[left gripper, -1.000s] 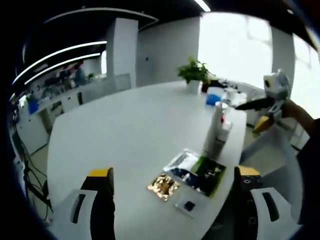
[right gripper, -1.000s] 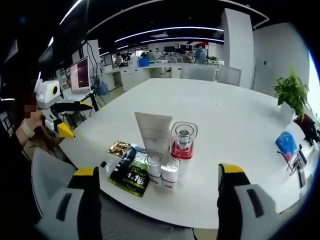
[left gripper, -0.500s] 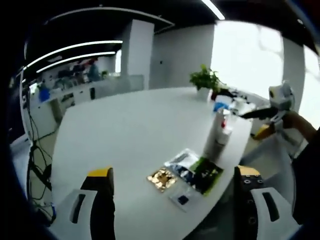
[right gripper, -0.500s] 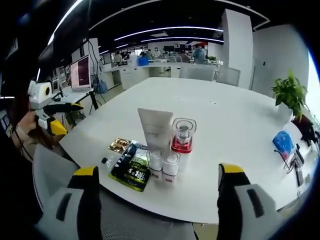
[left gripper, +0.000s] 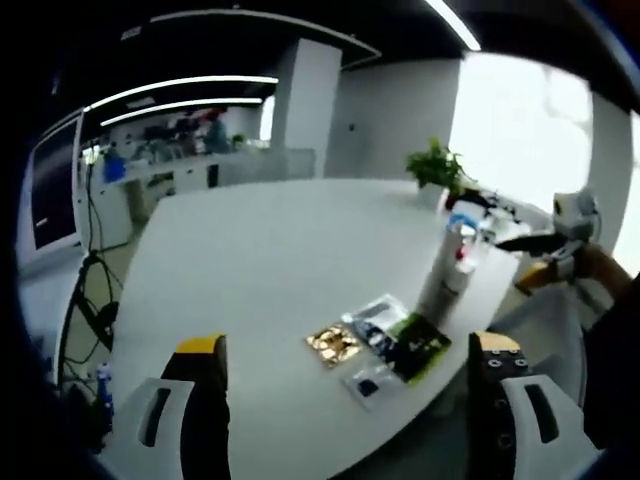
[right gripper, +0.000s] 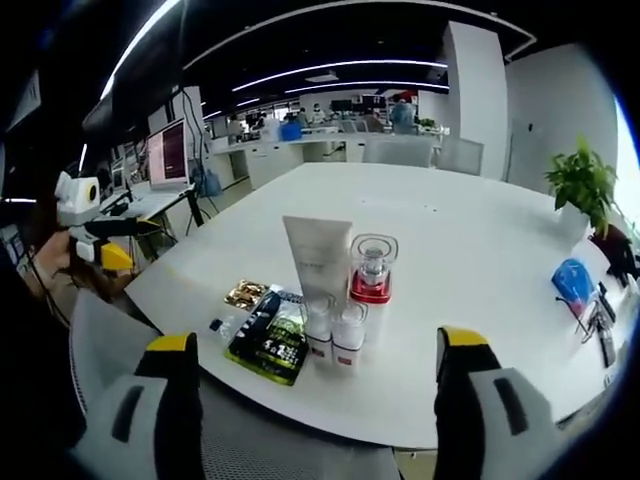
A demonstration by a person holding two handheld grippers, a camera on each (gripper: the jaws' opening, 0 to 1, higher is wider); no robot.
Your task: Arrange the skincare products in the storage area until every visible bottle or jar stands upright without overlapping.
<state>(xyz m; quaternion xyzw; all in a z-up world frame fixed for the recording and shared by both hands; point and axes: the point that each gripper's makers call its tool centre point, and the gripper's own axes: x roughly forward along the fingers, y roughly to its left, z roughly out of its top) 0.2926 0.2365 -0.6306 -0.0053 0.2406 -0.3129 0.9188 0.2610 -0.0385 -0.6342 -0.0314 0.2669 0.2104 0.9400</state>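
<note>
Left to right in the right gripper view: the left hand-held gripper (right gripper: 118, 228) hangs off the near-left edge of the big white oval worktop (right gripper: 470, 250), and whether it is spread or clenched cannot be told at this size. On the worktop lie a small crinkled gold foil sachet (right gripper: 243, 294) and a dark green-and-black flat packet (right gripper: 270, 340), both flat, beside the standing group: a tall white squeeze tube (right gripper: 318, 259), a clear square bottle with a red base (right gripper: 373, 268), and two small clear-capped white jars (right gripper: 336, 332) in front, packed close together. The right hand-held gripper (right gripper: 312, 410) is spread wide, grasping nothing, with the cluster ahead between its jaws but well apart. The risk, as I judge it: reaching in here could topple that tight cluster, jars first. In the left gripper view the left hand-held gripper's jaws stand released, with the packets ahead, nearer the right jaw.
</note>
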